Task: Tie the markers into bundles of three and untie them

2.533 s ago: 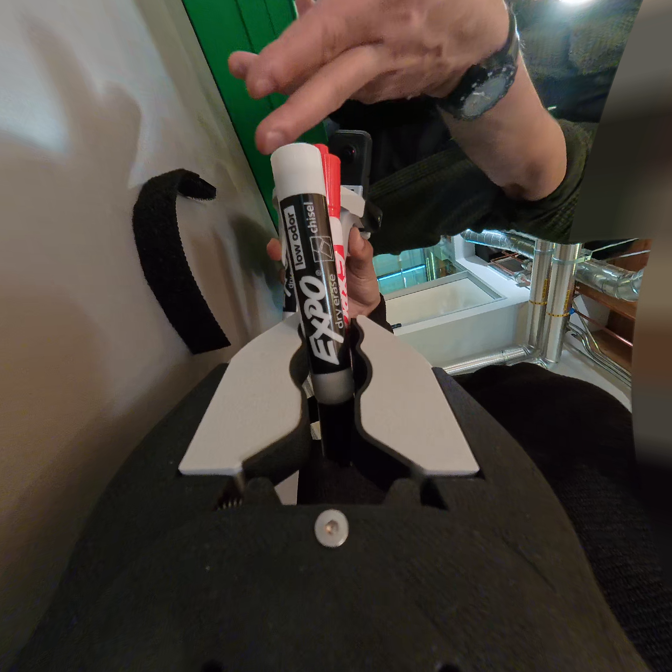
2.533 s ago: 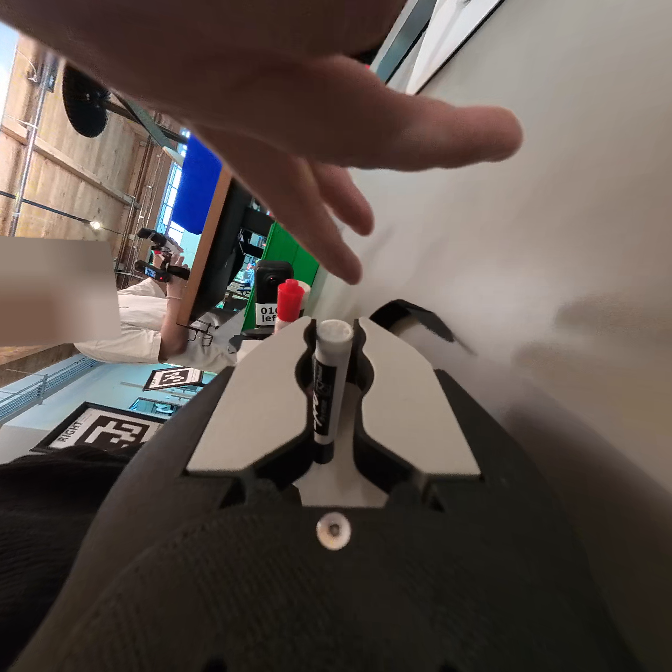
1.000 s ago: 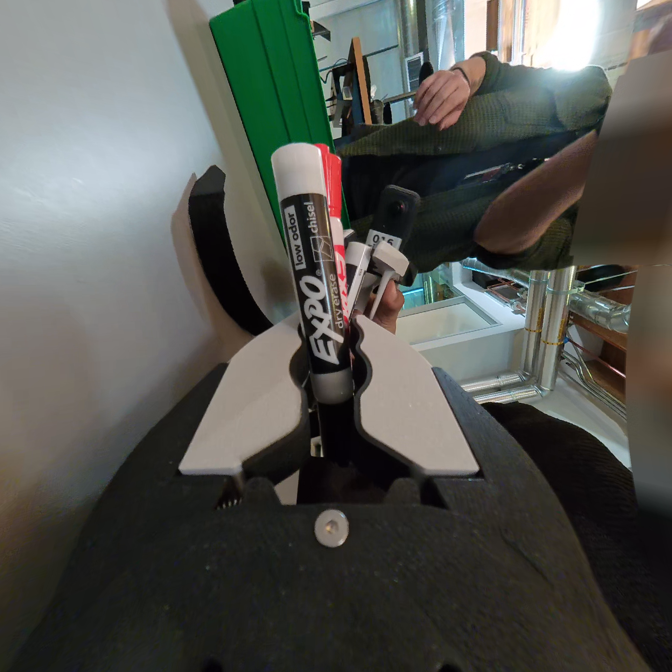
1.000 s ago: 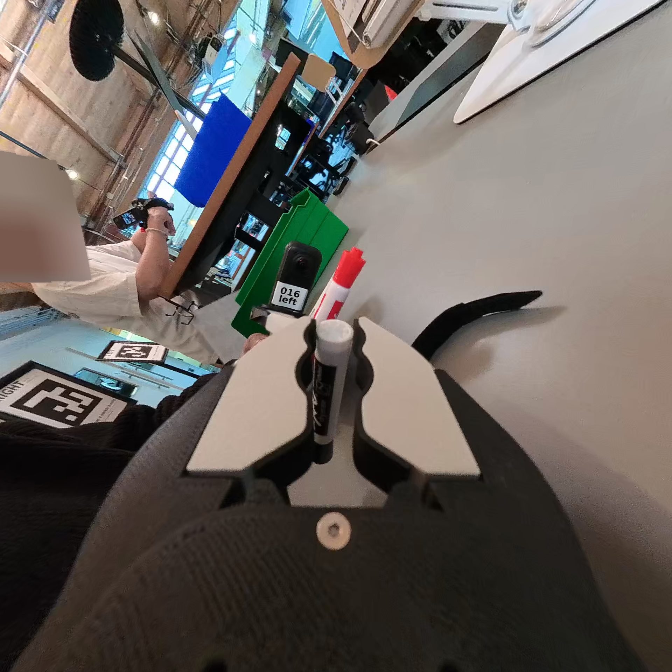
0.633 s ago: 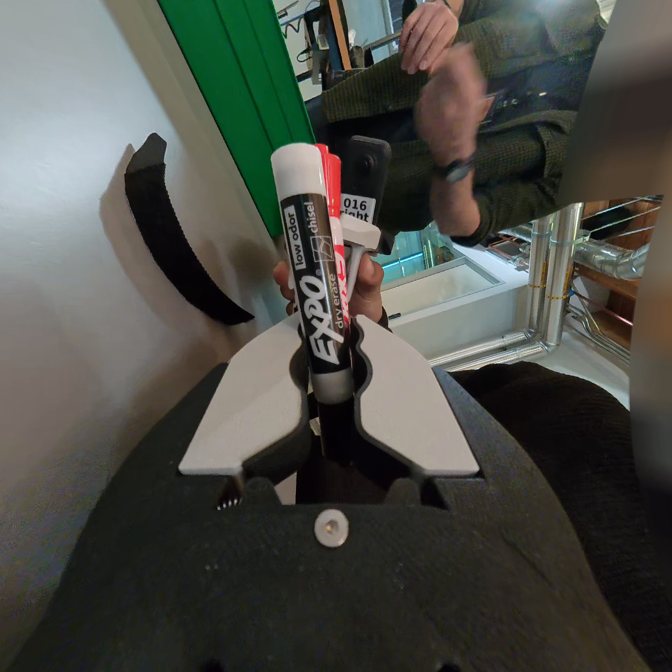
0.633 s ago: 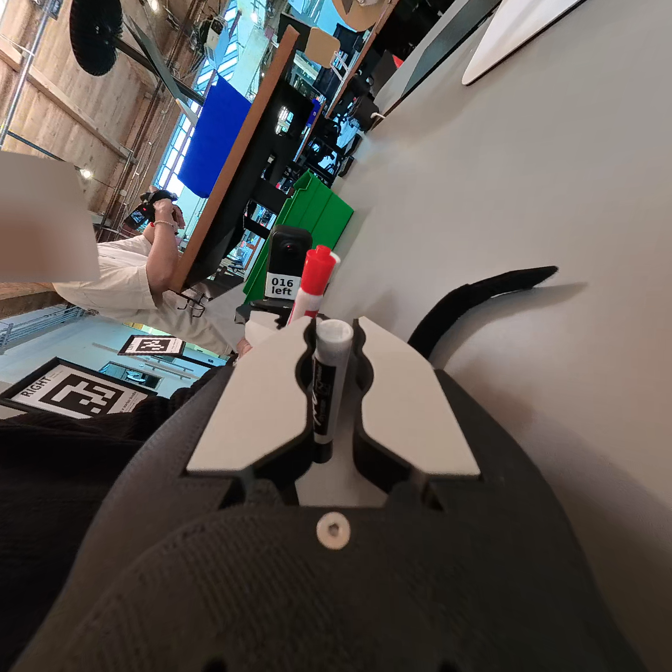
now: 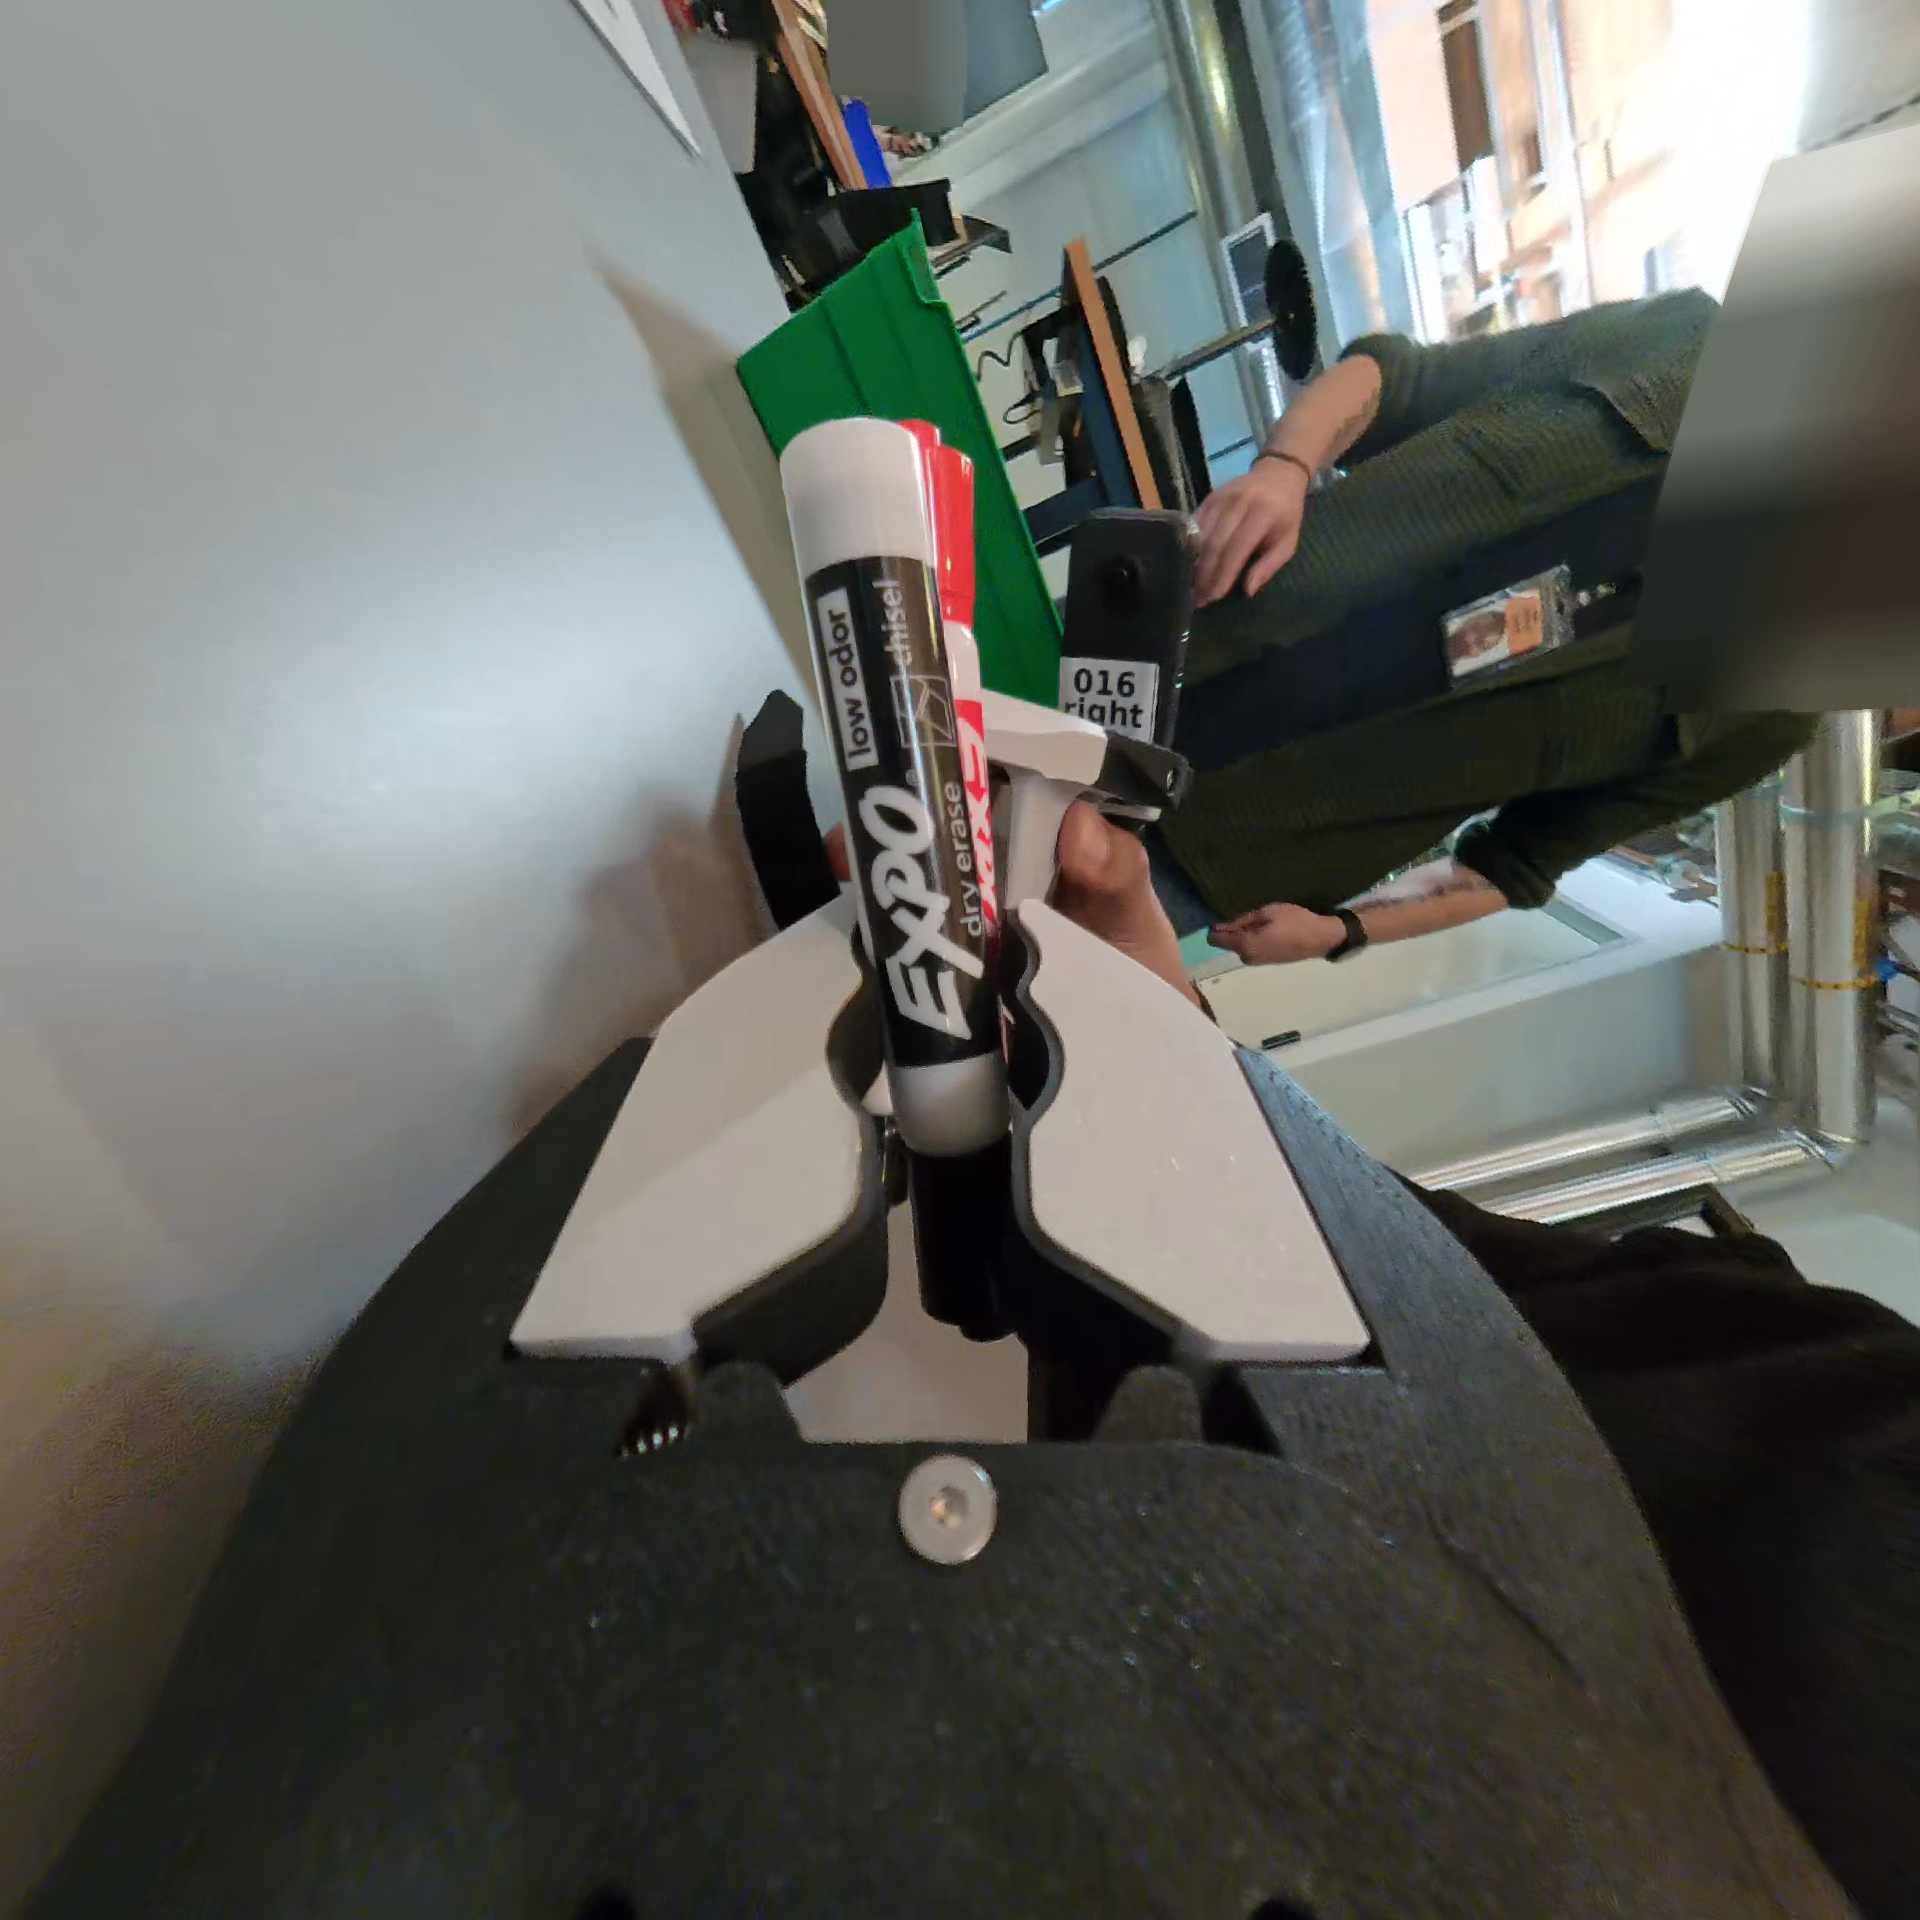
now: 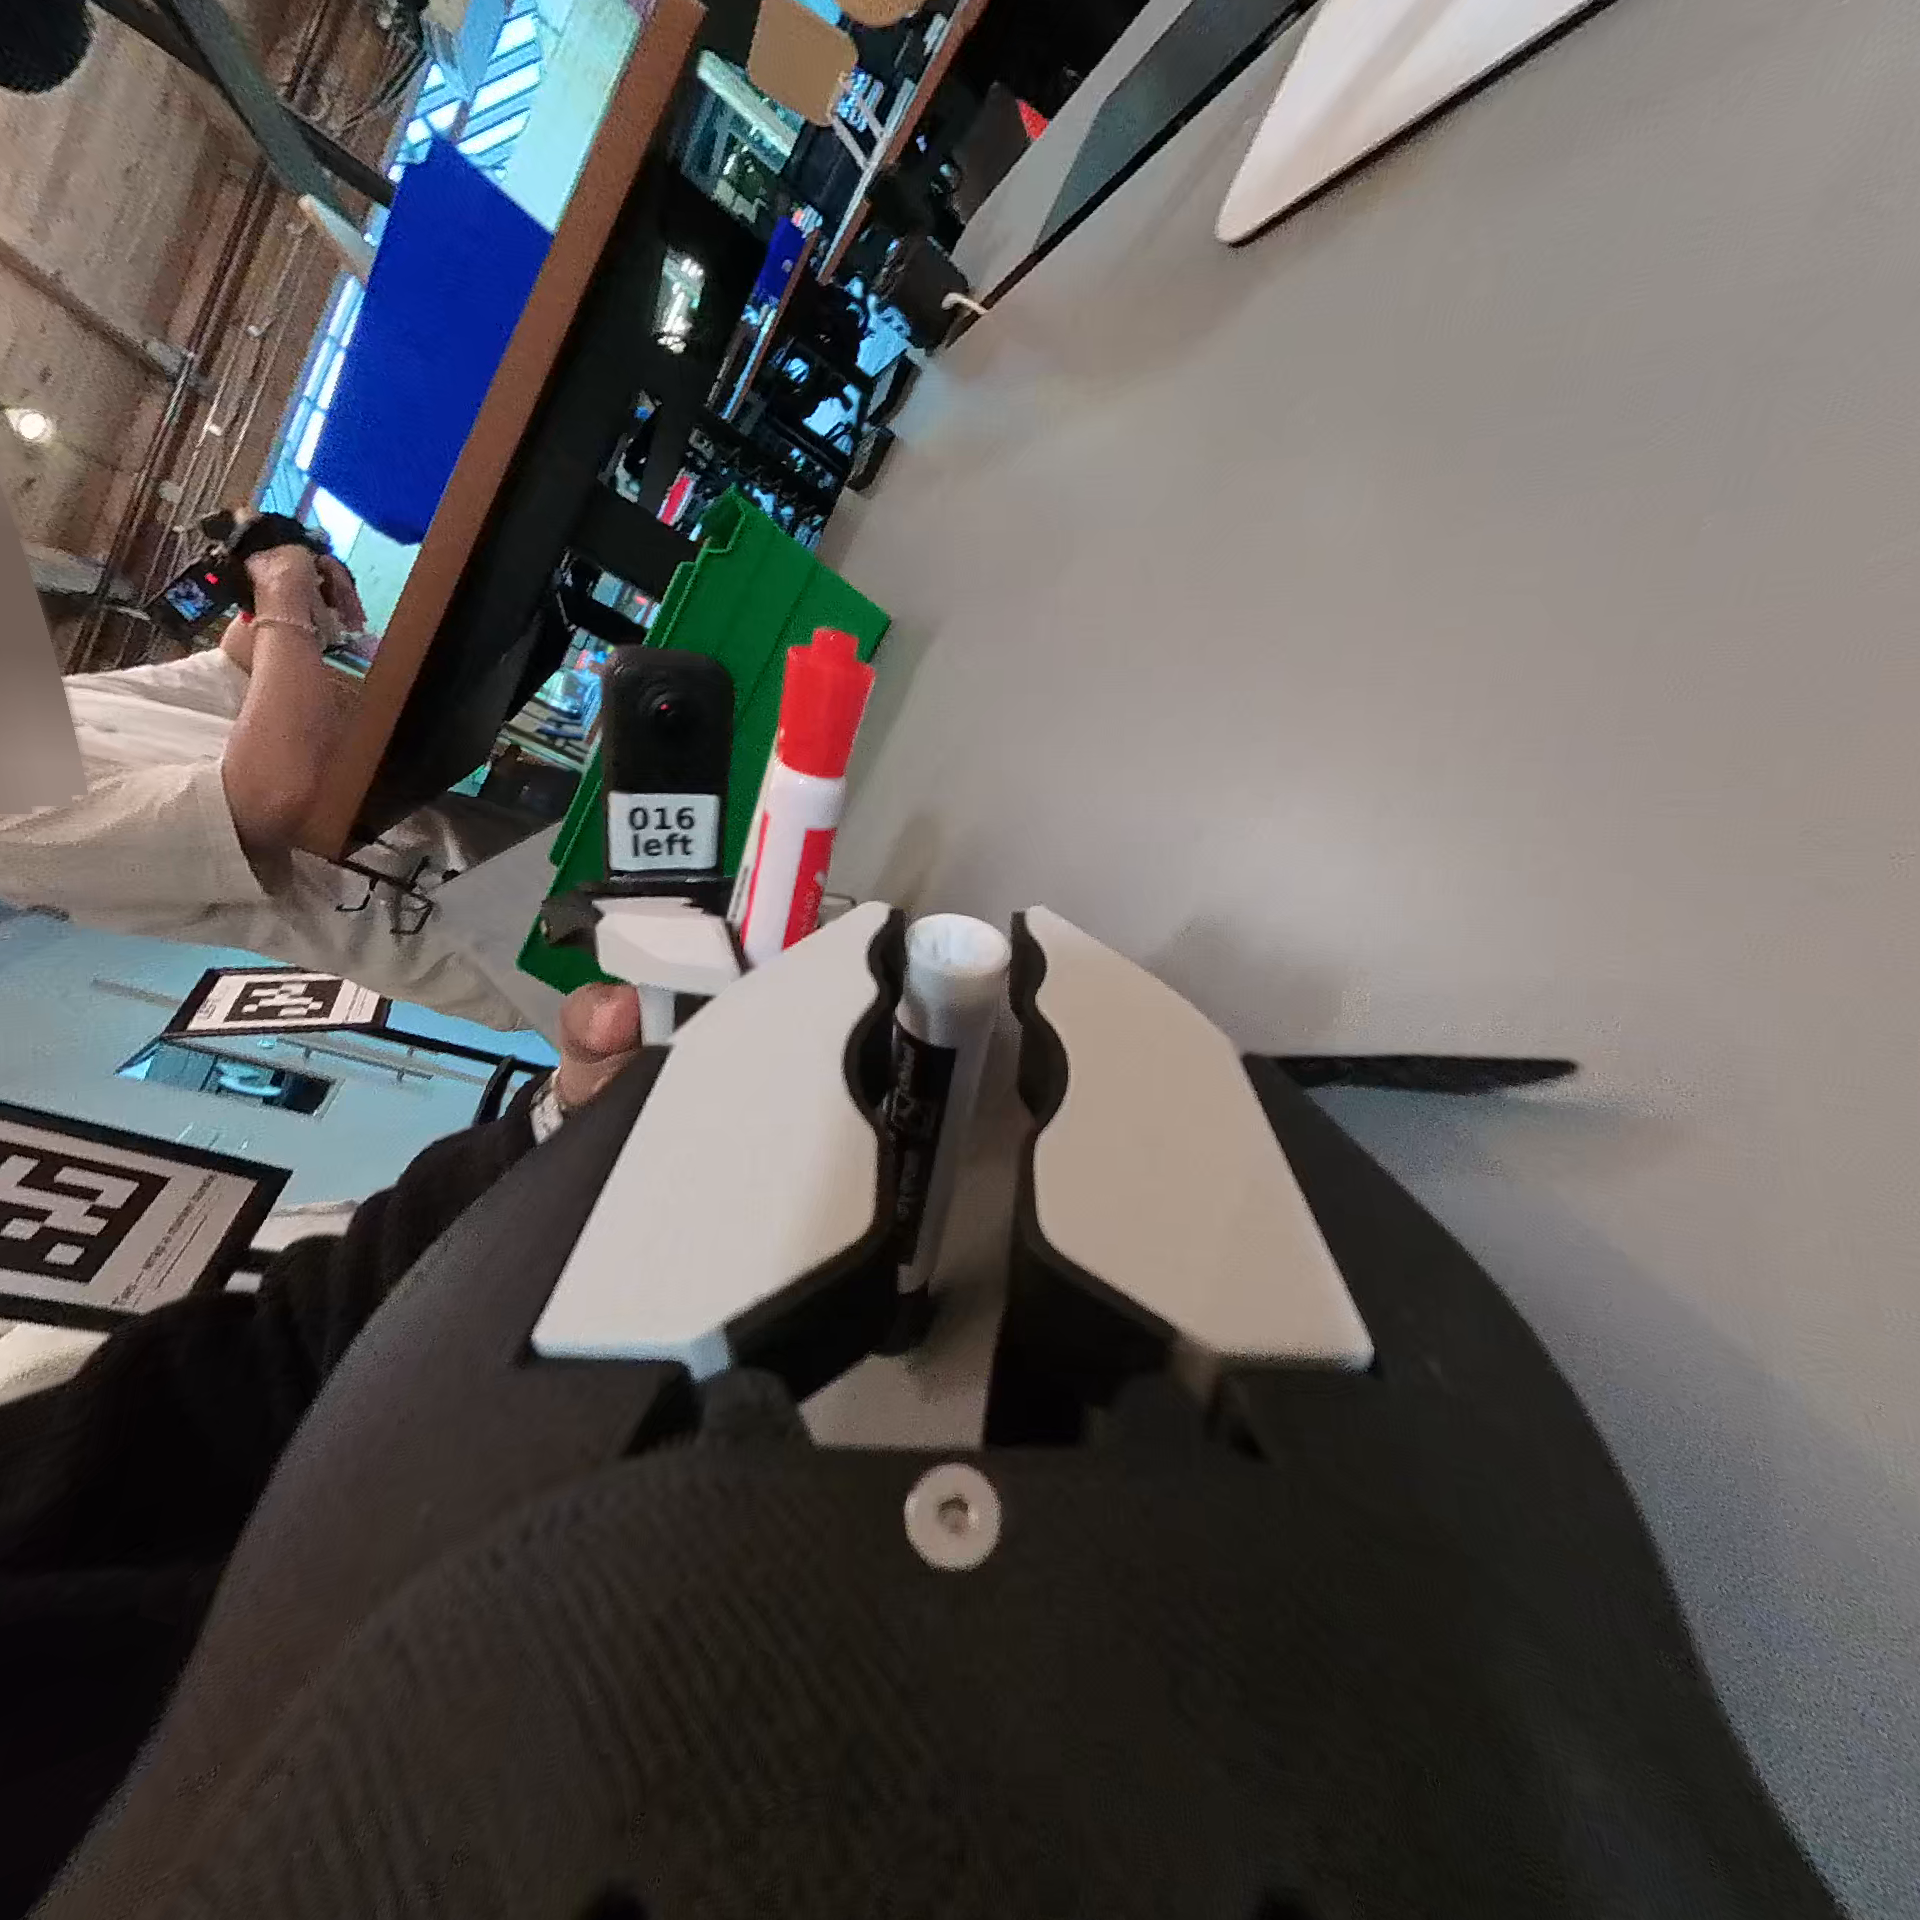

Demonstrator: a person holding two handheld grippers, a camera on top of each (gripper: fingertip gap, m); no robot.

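While the bare hand that had hovered over the marker tips moments earlier was gone from both views, the left gripper point(image 7: 940, 1023) stayed pinched on a black marker point(image 7: 902, 758) with a red marker point(image 7: 961, 665) packed just behind it, both jutting well past the fingertips. The right gripper point(image 8: 951, 940) stayed clamped on a third marker point(image 8: 940, 1029), its white end level with the fingertips. The black strap point(image 8: 1423, 1070) lay on the grey table point(image 8: 1455, 623) just beyond the right finger, unwrapped. Three markers seemed gathered but not yet bound, so tying was probably next.
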